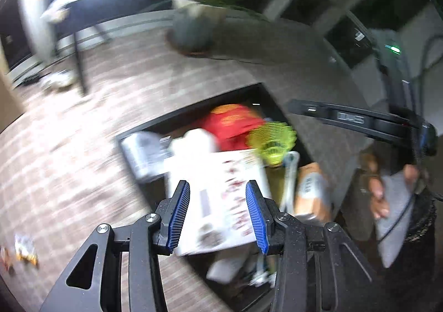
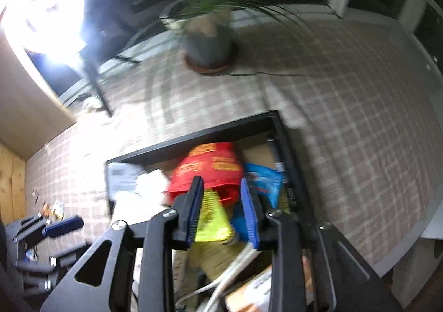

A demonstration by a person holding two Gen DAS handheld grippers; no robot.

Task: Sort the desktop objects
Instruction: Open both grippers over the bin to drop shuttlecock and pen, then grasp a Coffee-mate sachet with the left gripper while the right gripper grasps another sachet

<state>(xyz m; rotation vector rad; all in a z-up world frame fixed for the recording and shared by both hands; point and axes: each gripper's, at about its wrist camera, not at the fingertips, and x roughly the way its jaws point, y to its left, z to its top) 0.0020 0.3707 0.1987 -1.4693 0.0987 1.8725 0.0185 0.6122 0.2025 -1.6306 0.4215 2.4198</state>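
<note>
Two tools, left and right, hover part-open and empty-jawed over the crammed black bin, apparently mid-sorting.

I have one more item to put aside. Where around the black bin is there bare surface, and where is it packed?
The checked cloth lies bare between the black bin and the potted plant, and to the bin's right toward the table edge. The bin itself is crowded: red bag, white box, yellow-green packet, cables. Small bits dot the cloth to its left.
</note>
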